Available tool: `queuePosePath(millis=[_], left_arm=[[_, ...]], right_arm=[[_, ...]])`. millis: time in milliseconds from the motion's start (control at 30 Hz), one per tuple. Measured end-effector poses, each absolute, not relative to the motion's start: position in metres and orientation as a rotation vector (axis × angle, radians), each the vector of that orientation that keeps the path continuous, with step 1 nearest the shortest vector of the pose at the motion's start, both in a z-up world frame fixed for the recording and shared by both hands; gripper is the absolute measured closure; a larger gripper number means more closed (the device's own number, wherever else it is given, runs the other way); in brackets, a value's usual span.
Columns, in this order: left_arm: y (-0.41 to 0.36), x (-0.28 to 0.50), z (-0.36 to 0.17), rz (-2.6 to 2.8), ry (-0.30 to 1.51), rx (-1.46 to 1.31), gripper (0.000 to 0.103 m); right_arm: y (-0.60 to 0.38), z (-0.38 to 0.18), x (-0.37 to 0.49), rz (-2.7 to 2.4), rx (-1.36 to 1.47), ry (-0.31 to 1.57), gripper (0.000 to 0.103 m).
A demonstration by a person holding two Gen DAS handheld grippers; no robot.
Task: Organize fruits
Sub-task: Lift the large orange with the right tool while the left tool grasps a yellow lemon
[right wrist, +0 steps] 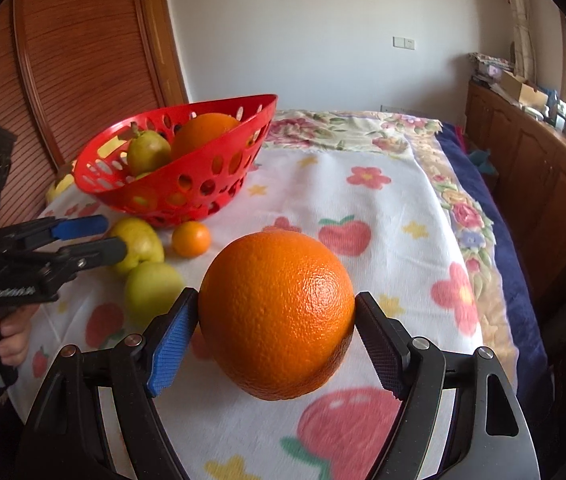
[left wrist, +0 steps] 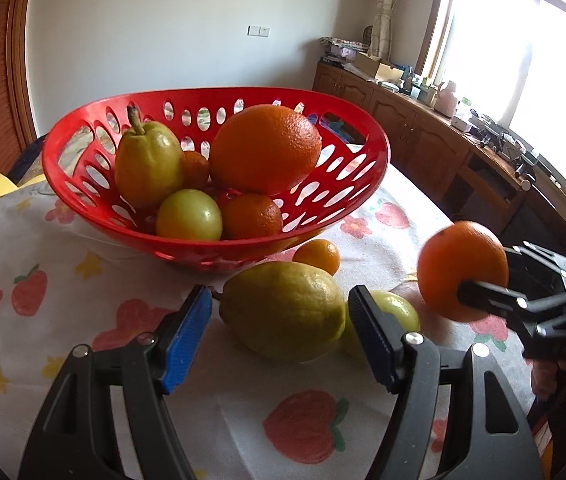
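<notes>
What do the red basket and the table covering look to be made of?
Red basket: likely moulded plastic, glossy, with clean oval cut-outs and window glare on its rim. Table covering: apparently woven cloth, matte, with a fine ribbed weave and printed strawberries and flowers.

close wrist views — shared red basket (left wrist: pixel 219 248)

A big orange (right wrist: pixel 277 314) hangs mid-frame, clamped in the right tool (right wrist: pixel 275 344). Upper left, a red basket (left wrist: pixel 363 168) holds a pear (left wrist: pixel 149 162), oranges and a green fruit. Below it lie a pear (left wrist: pixel 283 316), a green fruit (left wrist: pixel 399 312) and a small orange (left wrist: pixel 317 256).
</notes>
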State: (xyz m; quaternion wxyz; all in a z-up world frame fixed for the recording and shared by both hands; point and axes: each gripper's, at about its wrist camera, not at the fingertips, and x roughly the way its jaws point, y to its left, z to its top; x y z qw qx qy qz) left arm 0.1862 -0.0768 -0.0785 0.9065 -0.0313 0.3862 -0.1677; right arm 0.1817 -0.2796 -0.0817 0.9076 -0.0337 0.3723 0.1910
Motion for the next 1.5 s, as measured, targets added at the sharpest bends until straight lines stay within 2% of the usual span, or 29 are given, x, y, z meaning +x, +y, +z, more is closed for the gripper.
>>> queuePosePath(millis=[533, 600, 800, 1500], left_arm=[[-0.080, 0.193, -0.085, -0.346, 0.827, -0.053, 0.029], [-0.079, 0.193, -0.086, -0.357, 0.823, -0.060, 0.034], [-0.076, 0.186, -0.085, -0.351, 0.803, -0.058, 0.035], [-0.062, 0.151, -0.080, -0.343, 0.825, 0.016, 0.033]], right_arm=[[-0.275, -0.087, 0.155, 0.354, -0.104, 0.747, 0.022], [-0.275, -0.088, 0.155, 0.353, -0.106, 0.745, 0.022], [-0.274, -0.088, 0.154, 0.352, -0.121, 0.739, 0.021], [-0.273, -0.086, 0.157, 0.354, -0.141, 0.747, 0.021]])
